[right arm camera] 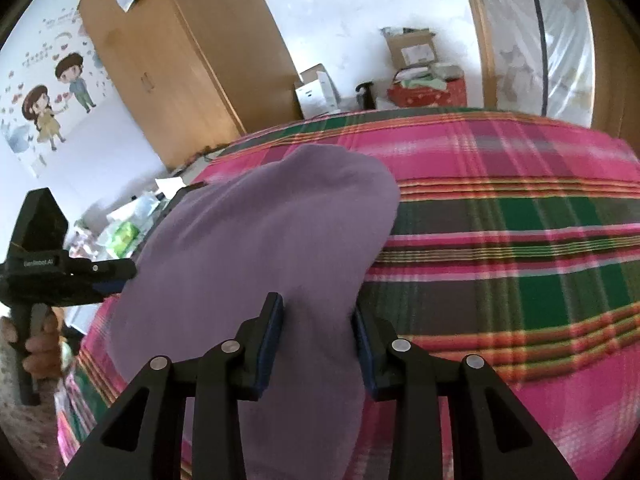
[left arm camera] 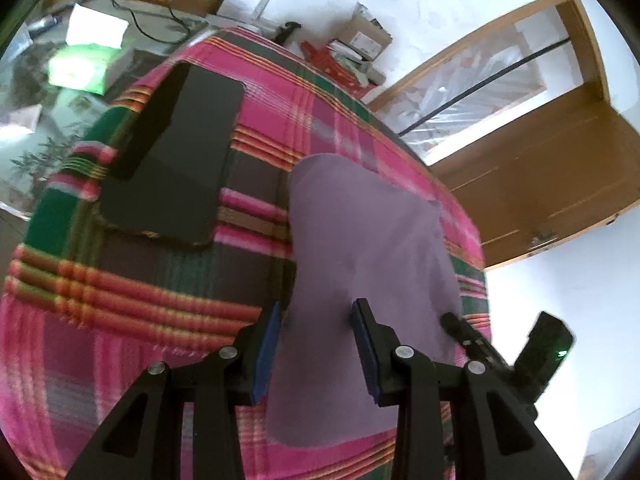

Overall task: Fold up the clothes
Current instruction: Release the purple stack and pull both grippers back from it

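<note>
purple garment, plain mauve, no print. bedspread plaid: hot pink ground, green and grey-brown blocks, thin orange, yellow and white stripes. folded garment near-black, plain. left gripper black frame, blue pads, silver rivets; right gripper the same. wardrobe mid-brown wood. wall white. box red. wall sticker: cartoon couple, pastel.

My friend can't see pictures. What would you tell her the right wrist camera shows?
The right gripper hangs open over a purple cloth spread on a pink and green plaid bedcover. At the left edge, a hand holds the left gripper near the cloth; a wooden wardrobe stands behind.
</note>
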